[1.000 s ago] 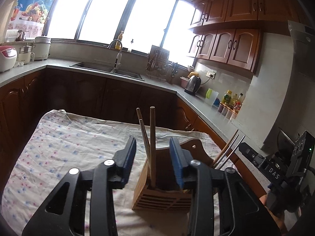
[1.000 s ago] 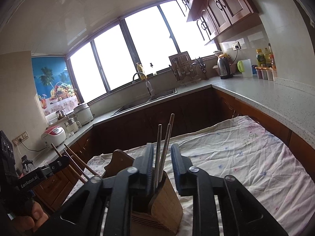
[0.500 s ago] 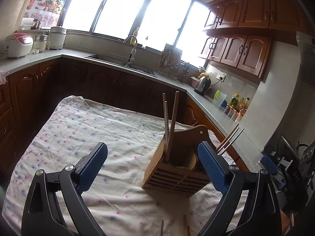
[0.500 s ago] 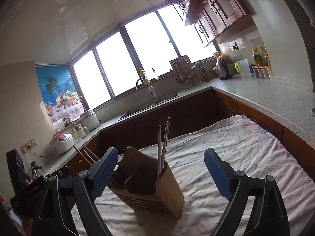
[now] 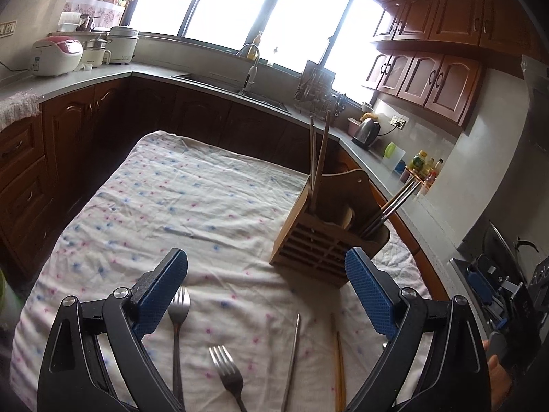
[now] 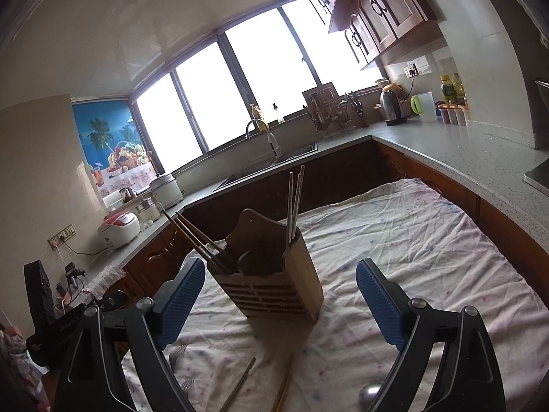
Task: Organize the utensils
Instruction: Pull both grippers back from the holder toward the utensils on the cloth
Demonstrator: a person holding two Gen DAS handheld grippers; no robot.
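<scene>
Four chopsticks are already stood in the wooden utensil holder (image 5: 329,240) at centre right of the left wrist frame: a wooden pair (image 5: 317,158) and a metal pair (image 5: 394,206). Left on the cloth-covered surface (image 5: 171,206) along the lower edge are two forks (image 5: 176,312), a metal chopstick (image 5: 293,353) and a wooden chopstick (image 5: 339,367). The left gripper (image 5: 266,295) and right gripper (image 6: 279,300) are held wide apart, empty.

Wooden holder (image 5: 329,237) holds chopsticks; forks (image 5: 178,312) lie flat.

Both hand-held grippers (image 5: 266,292) (image 6: 279,300) now wide (chopsticks (image 5: 317,158) released), farther from holder (image 5: 329,237).
</scene>
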